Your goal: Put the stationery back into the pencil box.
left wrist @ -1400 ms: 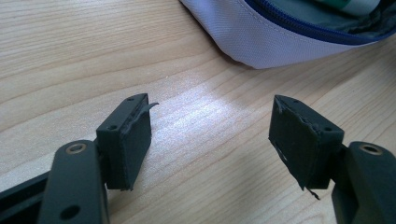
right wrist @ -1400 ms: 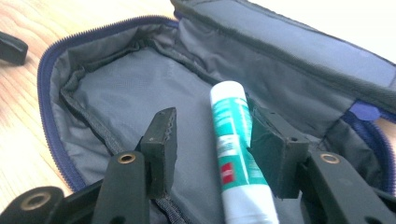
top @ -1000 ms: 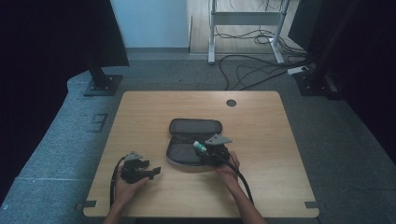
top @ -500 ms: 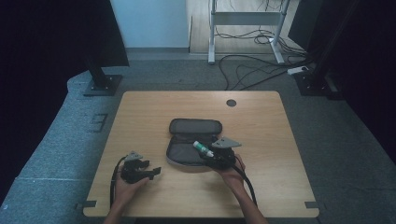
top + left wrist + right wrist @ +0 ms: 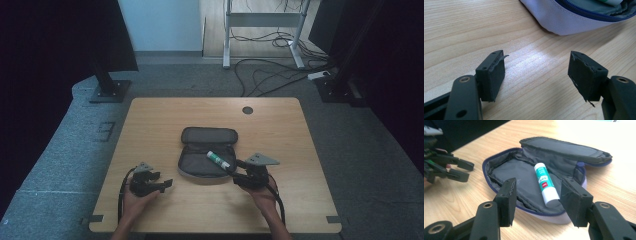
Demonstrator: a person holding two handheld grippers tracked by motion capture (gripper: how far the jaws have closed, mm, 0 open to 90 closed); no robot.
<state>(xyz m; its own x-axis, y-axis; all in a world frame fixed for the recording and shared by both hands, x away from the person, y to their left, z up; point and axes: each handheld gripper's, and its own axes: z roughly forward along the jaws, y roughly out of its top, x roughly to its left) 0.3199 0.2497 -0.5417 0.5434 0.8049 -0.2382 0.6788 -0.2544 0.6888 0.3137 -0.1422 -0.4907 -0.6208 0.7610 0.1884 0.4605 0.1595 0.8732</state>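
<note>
Glue stick (image 5: 546, 186) lies inside the open pencil case (image 5: 506, 173), white body, green label, on the grey lining of the lower half. In the high view we see the glue stick (image 5: 218, 159) slanted, one end toward 10 o'clock, the other toward 4 o'clock, at the 3 o'clock side of the lower half. Nothing is gripping it.

Pencil case (image 5: 200, 165) sits mid-counter, unzipped, lid half folded back toward 12 o'clock. Counter (image 5: 280, 125) is light wood with a dark round grommet (image 5: 247, 110) near its 12 o'clock edge.

Right gripper (image 5: 537, 200): our fingers (image 5: 507, 200) stand about half apart, nothing between the pads. They sit just at the near rim of the case, with the near end of the stick showing in the gap but farther off, no contact. In the high view we see the right gripper (image 5: 236, 169) at 4 o'clock of the case, pointing at the stick's near end.

Left gripper (image 5: 536, 75): fingers (image 5: 494, 75) wide, empty, bare counter wood between them. Case edge with blue zipper shows at 1 o'clock in that view, apart from the fingers. In the high view the left gripper (image 5: 167, 184) is at 8 o'clock of the case, near but not touching, hand low on the counter.

Floor beyond the counter: grey carpet, loose cables (image 5: 270, 75) at 12 o'clock.
</note>
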